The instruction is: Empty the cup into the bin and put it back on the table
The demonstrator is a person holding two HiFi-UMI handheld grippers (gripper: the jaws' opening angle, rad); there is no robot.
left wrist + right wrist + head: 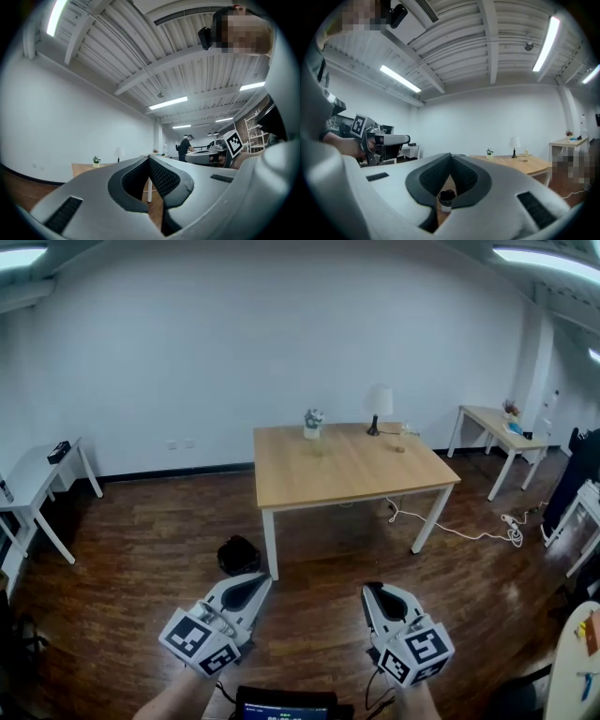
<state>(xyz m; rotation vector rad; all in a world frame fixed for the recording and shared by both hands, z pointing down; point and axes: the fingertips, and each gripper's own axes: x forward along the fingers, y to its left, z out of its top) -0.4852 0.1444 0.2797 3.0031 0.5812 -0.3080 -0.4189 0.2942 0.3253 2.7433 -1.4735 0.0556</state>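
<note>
Head view: left tool [255, 585] and right tool [373, 591] clenched, empty; careless advance could topple black round bin [239, 556] beside light wooden bench [347, 470].

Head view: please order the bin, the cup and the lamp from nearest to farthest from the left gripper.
1. Bin, on the floor just ahead of the left gripper.
2. Cup, far edge of the table.
3. Lamp, same edge, further right.

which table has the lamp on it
The wooden table in the middle; the lamp stands at its far edge. The left table and right table have none.
</note>
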